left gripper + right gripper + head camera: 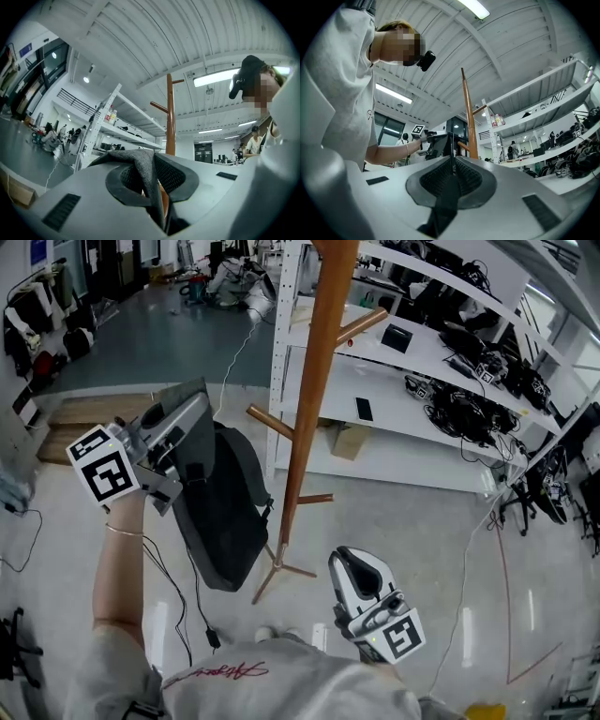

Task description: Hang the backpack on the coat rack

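A dark backpack (220, 512) hangs free above the floor, just left of the wooden coat rack (314, 399). My left gripper (192, 418) is shut on its grey top strap (187, 395); in the left gripper view the grey strap (143, 171) is pinched between the pads, and the coat rack's pole (170, 117) stands straight ahead. A side peg (270, 421) sticks out towards the backpack, and another peg (361, 326) points away higher up. My right gripper (354, 563) is low beside the rack's base, shut and holding nothing. From there I see the pole (469, 122) and the backpack (440, 147).
White shelving (441, 442) loaded with cables and devices stands right behind the rack. A cardboard box (349, 440) sits under its lowest shelf. A black cable (202, 615) trails across the floor near my feet. A wooden platform (70, 418) lies at the left.
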{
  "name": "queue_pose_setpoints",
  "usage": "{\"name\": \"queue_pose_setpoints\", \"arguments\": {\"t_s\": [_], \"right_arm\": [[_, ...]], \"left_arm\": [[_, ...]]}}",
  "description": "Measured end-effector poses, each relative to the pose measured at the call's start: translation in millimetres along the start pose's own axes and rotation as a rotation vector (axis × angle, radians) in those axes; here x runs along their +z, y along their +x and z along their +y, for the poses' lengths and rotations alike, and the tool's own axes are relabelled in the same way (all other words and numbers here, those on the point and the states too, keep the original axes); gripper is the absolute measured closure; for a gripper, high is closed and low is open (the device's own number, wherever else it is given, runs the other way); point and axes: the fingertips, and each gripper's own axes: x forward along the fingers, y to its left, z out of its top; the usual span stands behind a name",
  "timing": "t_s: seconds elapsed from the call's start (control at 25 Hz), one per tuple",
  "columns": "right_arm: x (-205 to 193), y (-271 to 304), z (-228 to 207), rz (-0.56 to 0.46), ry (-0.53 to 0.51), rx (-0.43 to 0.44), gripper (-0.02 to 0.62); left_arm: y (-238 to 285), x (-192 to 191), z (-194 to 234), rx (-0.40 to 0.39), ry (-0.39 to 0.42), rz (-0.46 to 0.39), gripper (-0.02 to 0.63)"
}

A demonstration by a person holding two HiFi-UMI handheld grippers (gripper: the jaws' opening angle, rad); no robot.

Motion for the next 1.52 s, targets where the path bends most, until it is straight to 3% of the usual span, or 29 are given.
{"name": "queue_pose_setpoints", "arguments": {"t_s": [0.28, 0.6, 1.04, 1.24, 1.52], "right_arm": [[-12.6, 12.9, -15.4, 0.018, 0.015, 0.019, 0.571], [-22.1, 23.7, -25.1, 0.018, 0.051, 0.043, 0.571], [-31.6, 19.9, -29.0, 0.037, 0.085, 0.058, 0.571], [-37.2, 20.6, -26.2, 0.050, 0.097, 0.068, 0.571], [-37.8, 22.6, -25.0, 0.059, 0.101, 0.079, 0.571]], "left_arm": [[37.2, 19.1, 0.5, -0.173, -0.011, 0.055, 0.541], [73.8, 5.0, -43.5, -0.368, -0.006, 0.227, 0.540], [80.1, -73.1, -67.9, -0.373, 0.021, 0.423, 0.541], [79.4, -86.3, -71.4, -0.406, -0.023, 0.383, 0.541], [74.5, -102.3, -65.7, -0.282, 0.031, 0.405, 0.527]]}}
